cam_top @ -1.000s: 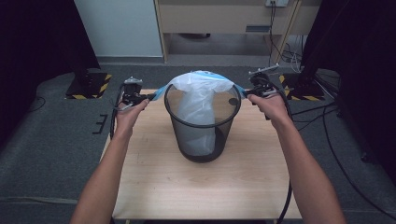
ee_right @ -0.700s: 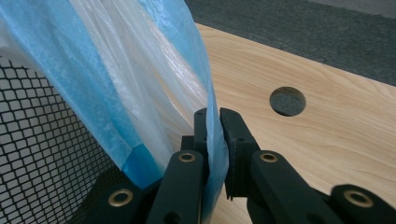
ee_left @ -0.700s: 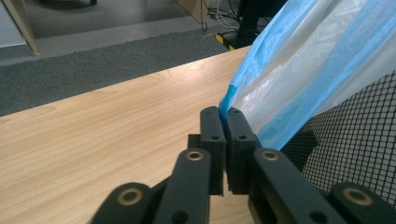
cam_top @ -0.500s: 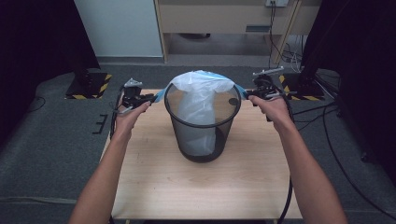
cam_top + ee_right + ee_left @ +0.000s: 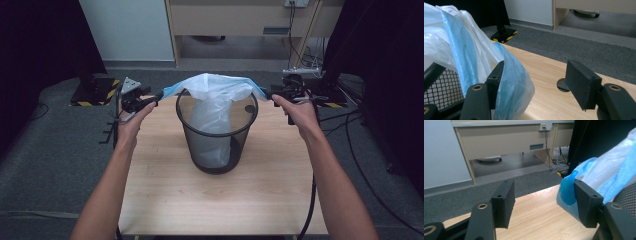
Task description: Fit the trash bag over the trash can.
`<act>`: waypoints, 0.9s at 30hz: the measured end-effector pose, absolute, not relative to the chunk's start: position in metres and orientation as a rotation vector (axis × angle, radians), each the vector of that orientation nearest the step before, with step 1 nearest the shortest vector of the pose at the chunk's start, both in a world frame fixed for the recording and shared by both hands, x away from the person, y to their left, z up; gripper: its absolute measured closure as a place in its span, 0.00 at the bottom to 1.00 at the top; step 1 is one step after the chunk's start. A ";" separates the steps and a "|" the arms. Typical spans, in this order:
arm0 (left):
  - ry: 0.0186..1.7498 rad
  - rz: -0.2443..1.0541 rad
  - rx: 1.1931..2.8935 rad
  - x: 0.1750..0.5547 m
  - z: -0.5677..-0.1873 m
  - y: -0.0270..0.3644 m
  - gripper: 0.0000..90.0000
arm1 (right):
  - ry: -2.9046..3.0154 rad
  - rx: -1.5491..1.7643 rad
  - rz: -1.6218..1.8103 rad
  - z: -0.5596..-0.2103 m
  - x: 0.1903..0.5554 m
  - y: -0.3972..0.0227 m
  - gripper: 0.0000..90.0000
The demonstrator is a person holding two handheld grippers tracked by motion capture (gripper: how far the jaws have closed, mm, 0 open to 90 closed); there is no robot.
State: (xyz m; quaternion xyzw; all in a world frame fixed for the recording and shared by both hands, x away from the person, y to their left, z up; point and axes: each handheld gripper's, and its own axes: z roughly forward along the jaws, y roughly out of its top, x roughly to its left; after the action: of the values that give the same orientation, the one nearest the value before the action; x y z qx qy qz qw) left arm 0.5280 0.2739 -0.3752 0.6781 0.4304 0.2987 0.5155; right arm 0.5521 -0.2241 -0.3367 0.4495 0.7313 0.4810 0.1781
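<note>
Bag (image 5: 216, 100) upright in basket (image 5: 218, 150) (mouth stretched crosswise)

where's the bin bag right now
In the high view the bin bag sits in the mesh bin mid-table, its rim stretched between both grippers.

High view looks down; gripper views sit close, sharing the table (image 5: 165, 165).

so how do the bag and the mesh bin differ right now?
The bag is pale, blue-edged, crinkled film; the mesh bin is rigid black wire. The bag's rim flares out sideways past the bin's round rim, draped against one jaw each of the left hand-held gripper and right hand-held gripper, both open. Shared: bag hangs inside the upright bin.
</note>
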 end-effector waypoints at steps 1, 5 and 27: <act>1.034 0.718 1.629 0.528 -0.375 0.274 0.43 | 2.069 1.271 1.361 -0.337 0.552 -0.224 0.42; 1.033 0.690 1.581 0.525 -0.371 0.279 0.42 | 2.046 1.283 1.380 -0.335 0.553 -0.227 0.41; 0.843 0.654 1.658 0.497 -0.344 0.268 0.39 | 2.076 1.048 1.521 -0.295 0.530 -0.212 0.53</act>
State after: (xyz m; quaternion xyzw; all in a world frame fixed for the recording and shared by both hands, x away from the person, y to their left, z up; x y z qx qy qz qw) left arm 0.4972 0.2679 -0.3444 0.7009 0.3566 0.2767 0.5523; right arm 0.5297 -0.2124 -0.2947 0.3709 0.7349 0.5385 0.1801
